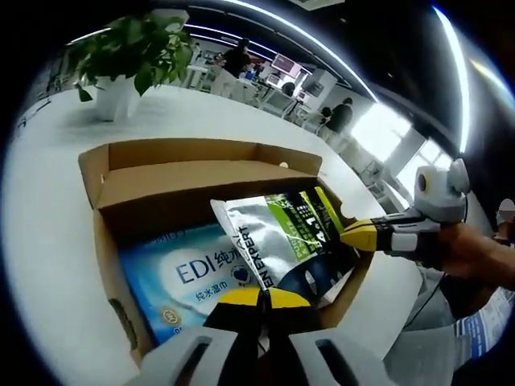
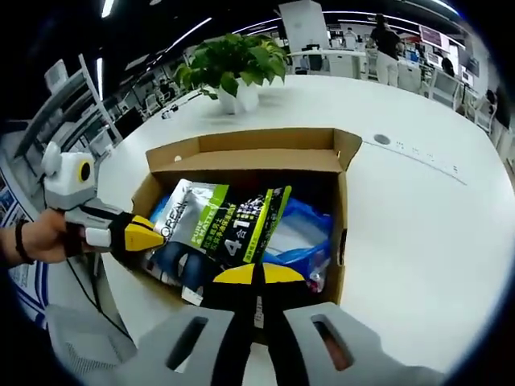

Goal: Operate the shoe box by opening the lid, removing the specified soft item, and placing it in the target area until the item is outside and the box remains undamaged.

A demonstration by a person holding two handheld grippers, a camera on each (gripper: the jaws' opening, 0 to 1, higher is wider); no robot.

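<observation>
In the left gripper view, the blue pack (image 1: 181, 281) inside the cardboard box (image 1: 105, 241) reads "EDI" in large white letters, with Chinese characters beside and beneath it (too small to make out fully). At about two o'clock from it, the silver pouch (image 1: 278, 241) carries a sideways word reading roughly "EXPERT". In the right gripper view, the same pouch (image 2: 221, 229) shows "4" with Chinese characters.

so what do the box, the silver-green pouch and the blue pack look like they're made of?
Box: brown cardboard, matte, with raw edges on its folded flaps.
Silver-green pouch: looks like glossy metallised plastic film, wrinkled, catching highlights.
Blue pack: likely soft printed plastic film with a slight sheen; what's inside can't be told.
</observation>
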